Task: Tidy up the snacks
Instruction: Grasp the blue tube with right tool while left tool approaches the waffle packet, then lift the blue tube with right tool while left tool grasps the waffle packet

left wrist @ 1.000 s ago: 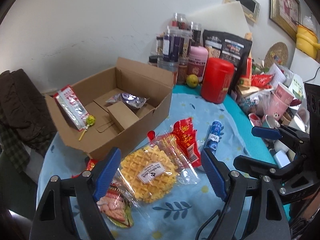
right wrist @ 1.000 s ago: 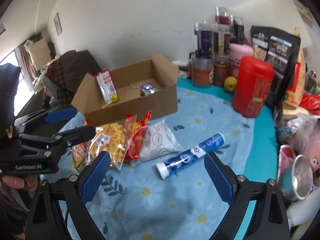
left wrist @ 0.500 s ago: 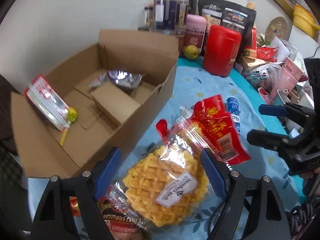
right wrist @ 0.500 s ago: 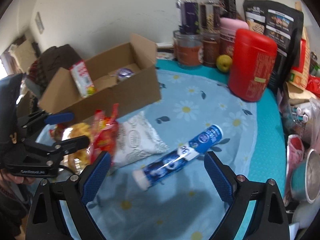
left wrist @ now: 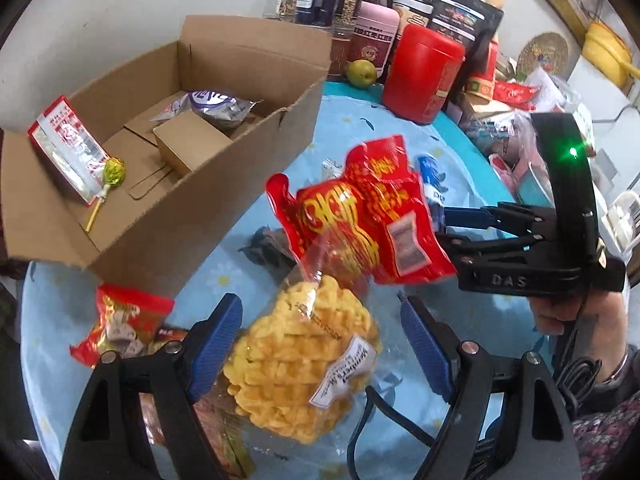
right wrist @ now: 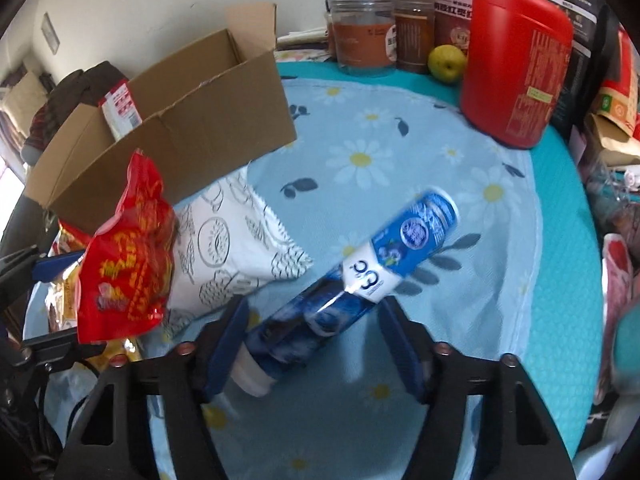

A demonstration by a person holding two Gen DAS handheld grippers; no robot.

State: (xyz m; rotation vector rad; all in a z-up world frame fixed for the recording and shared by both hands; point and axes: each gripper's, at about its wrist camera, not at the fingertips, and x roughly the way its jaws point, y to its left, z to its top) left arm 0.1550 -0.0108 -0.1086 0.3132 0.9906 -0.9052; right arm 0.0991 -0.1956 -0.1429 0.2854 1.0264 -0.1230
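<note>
One blue tube (right wrist: 360,280), white-capped, lying slantwise on floral cloth (right wrist: 460,208) between right gripper (right wrist: 312,344) pads, jaws just narrowed from wide, contact unclear. Left gripper (left wrist: 320,344) wide over waffles (left wrist: 296,364).
</note>
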